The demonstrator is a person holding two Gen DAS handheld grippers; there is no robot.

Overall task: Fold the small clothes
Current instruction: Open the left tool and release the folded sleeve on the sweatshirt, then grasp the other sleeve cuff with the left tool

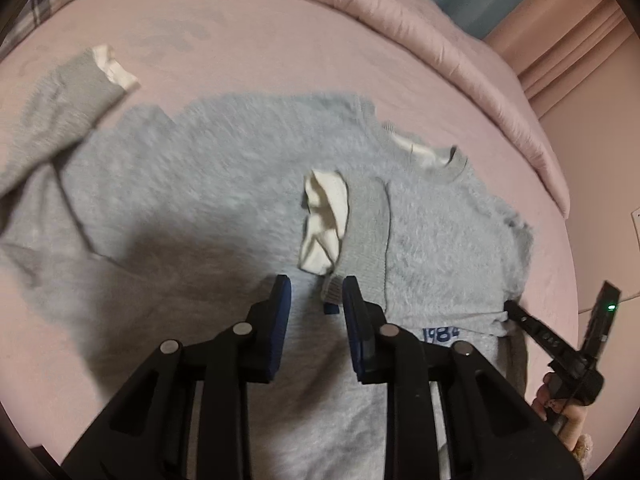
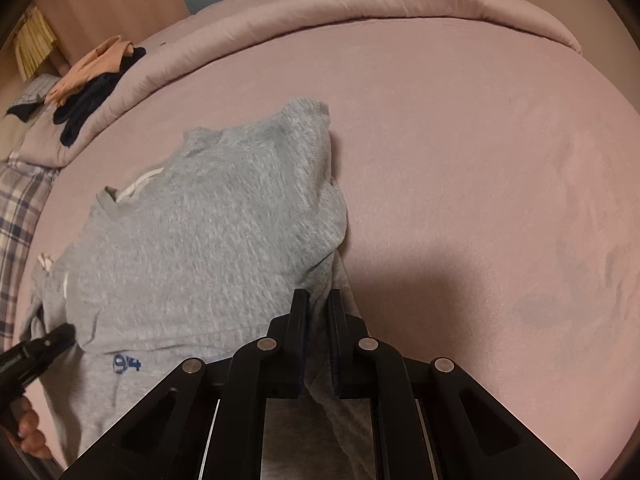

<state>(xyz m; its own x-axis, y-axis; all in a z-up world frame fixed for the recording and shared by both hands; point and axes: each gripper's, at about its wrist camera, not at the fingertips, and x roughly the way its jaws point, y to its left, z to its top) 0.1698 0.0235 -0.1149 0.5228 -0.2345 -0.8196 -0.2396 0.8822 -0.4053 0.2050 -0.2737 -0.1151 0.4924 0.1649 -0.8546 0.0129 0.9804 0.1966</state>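
A fuzzy grey sweater [image 1: 208, 184] lies spread on the pink bed; one sleeve with a white cuff [image 1: 324, 224] is folded across its body, the other sleeve [image 1: 60, 104] stretches to the far left. My left gripper [image 1: 316, 294] hovers open just above the folded sleeve's end, holding nothing. My right gripper [image 2: 319, 304] is shut on the sweater's side edge [image 2: 320, 320]; it also shows in the left wrist view [image 1: 510, 306] pinching the fabric. In the right wrist view the sweater [image 2: 208, 220] lies left of the fingers, blue printing [image 2: 127, 364] near its hem.
A rolled pink duvet [image 1: 420, 20] borders the bed's far side. A plaid pillow [image 2: 20, 208] and a pile of dark and peach clothes [image 2: 88, 88] lie at the left. Bare pink sheet [image 2: 480, 180] extends to the right.
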